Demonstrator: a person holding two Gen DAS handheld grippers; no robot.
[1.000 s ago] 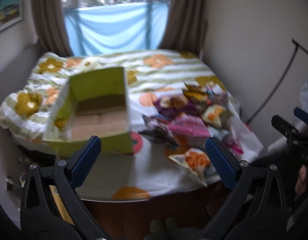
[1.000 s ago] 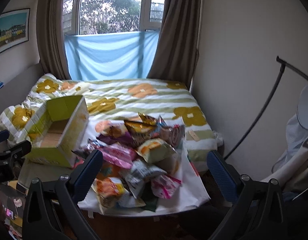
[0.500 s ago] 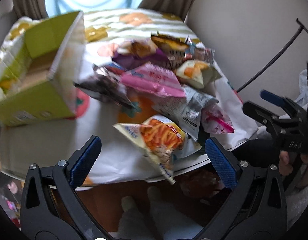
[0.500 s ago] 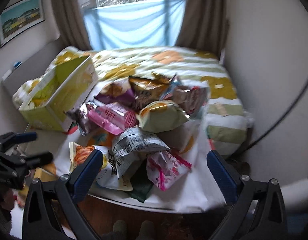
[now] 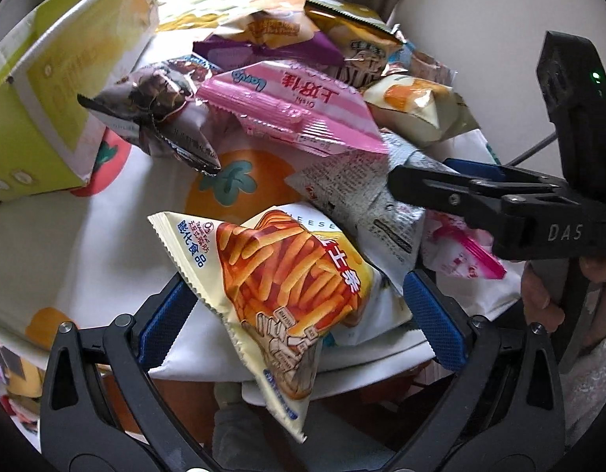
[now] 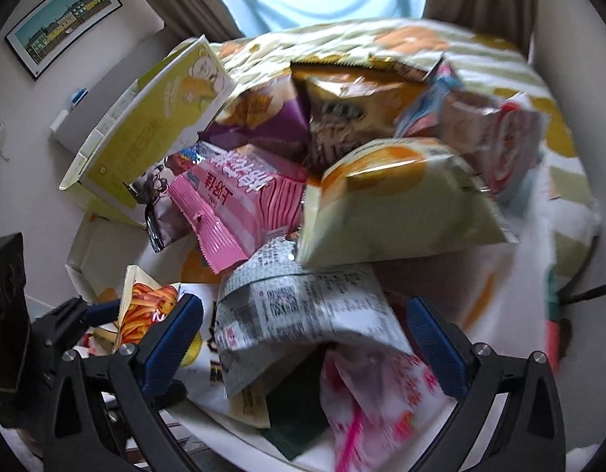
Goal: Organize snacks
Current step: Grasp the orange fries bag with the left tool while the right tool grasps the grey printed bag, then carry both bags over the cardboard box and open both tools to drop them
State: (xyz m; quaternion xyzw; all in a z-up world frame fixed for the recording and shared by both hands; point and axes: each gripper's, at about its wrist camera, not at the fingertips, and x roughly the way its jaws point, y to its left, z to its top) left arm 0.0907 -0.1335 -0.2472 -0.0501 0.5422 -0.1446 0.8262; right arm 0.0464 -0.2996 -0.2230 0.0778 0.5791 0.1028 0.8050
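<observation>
Nearest, at the table edge: left tongs, spread wide either side of the cheese-stick bag overhanging the rim, evidently poised to take it first; right tongs, likewise spread and gripping nothing, straddle the grey printed packet lying over a pink-and-white bag. Middle: pink striped packet, dark foil packet and pale yellow bag, heaped loosely on the fruit-print cloth, unsorted. Farthest: green cardboard box, open and set just left of the heap, probably the snacks' destination; purple bag behind.
</observation>
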